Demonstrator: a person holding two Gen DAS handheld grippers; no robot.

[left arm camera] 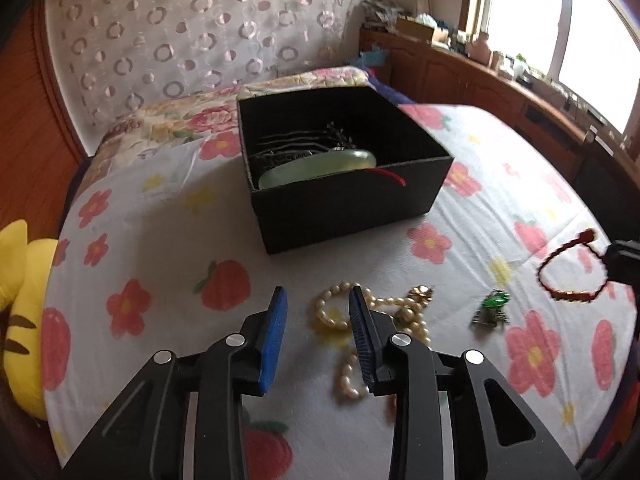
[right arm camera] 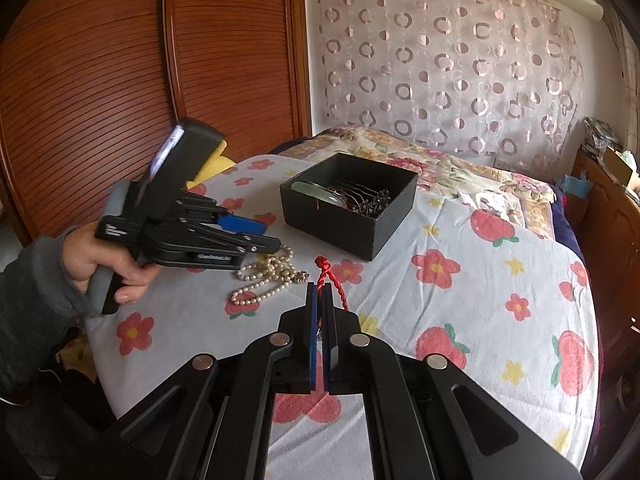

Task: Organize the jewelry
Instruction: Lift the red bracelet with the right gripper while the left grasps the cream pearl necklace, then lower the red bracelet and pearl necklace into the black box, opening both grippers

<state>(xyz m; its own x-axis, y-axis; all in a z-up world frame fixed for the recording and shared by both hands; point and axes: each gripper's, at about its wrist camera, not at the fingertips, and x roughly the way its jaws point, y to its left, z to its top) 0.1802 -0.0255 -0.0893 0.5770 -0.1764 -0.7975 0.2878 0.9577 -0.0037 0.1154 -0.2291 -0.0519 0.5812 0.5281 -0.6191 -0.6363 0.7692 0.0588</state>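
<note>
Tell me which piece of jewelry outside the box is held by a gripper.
The red braided bracelet, pinched in the right gripper; the pearl necklace and green charm lie free.

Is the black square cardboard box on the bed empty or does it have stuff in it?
Not empty: the lidless black box holds a pale green bangle and dark metal hair combs.

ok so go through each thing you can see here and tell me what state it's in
Black cardboard box: open, no lid, holding jewelry.
Pale green jade bangle: lying inside the box.
White pearl necklace: loose on the bedsheet.
Red braided cord bracelet: lifted, pinched by the right gripper.
Left gripper: open, over the pearls.
</note>
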